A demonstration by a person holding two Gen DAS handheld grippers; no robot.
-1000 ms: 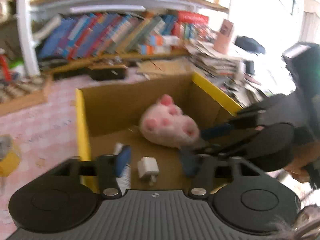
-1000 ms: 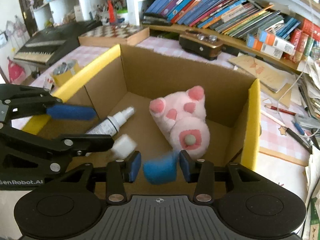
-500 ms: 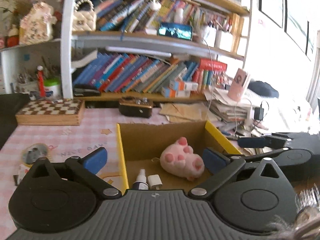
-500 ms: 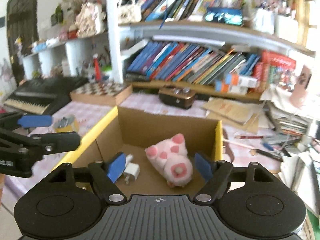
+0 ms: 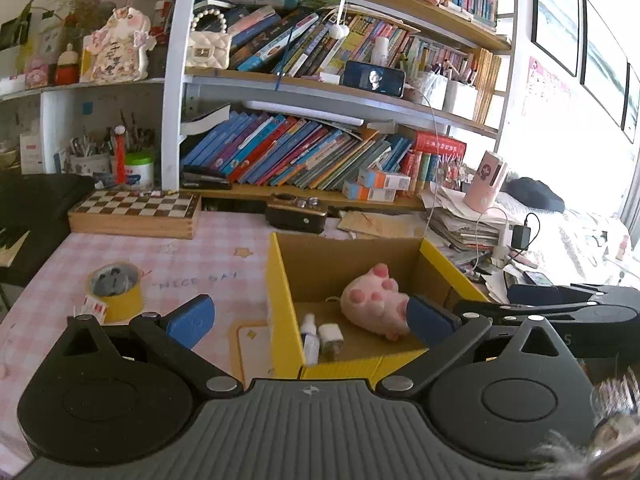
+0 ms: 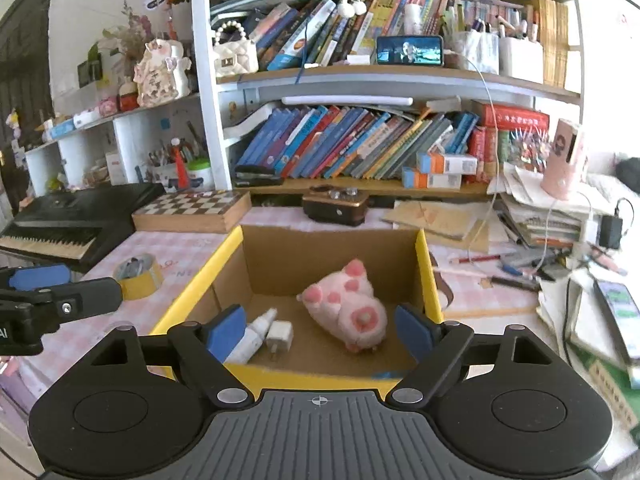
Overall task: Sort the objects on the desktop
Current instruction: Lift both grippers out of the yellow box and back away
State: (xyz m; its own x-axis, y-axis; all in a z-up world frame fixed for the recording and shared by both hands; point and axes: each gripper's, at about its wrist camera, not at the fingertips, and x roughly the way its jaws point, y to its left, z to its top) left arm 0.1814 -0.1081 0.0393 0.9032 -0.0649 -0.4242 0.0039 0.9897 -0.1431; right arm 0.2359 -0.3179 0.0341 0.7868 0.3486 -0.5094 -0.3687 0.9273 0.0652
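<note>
**Kid:** On the pink checked tabletop [image 6: 188, 248], what do you see, starting from the left?

**Helper:** At nine o'clock in the right wrist view sits a yellow tape roll [image 6: 138, 274]. Behind it, at about eleven o'clock, is a chess board box [image 6: 192, 210]. The left gripper [image 6: 48, 296] pokes in from the left edge, just beside the tape roll.

**Kid:** And the big box?

**Helper:** The cardboard box [image 6: 320, 248] with yellow edges is in the middle. Inside it, from left to right, lie a white bottle [image 6: 256, 334], a white plug [image 6: 280, 336] touching the bottle, and a pink plush pig [image 6: 348, 308] lying on its side at about three o'clock from the plug. A small blue thing [image 6: 386, 374] lies by the near wall, but I cannot tell what it is.

**Kid:** Are the jaws holding anything?

**Helper:** No. The left gripper's jaws are spread as wide as they go, with nothing pinched. The right gripper [image 6: 320, 330] has just been spreading its jaws too, and nothing is squeezed between its blue pads [image 6: 226, 328]. Both hang above the near side of the box.

**Kid:** What is at the far right?

**Helper:** Piles of papers [image 6: 548, 216], pens and a phone [image 6: 618, 300].
</note>
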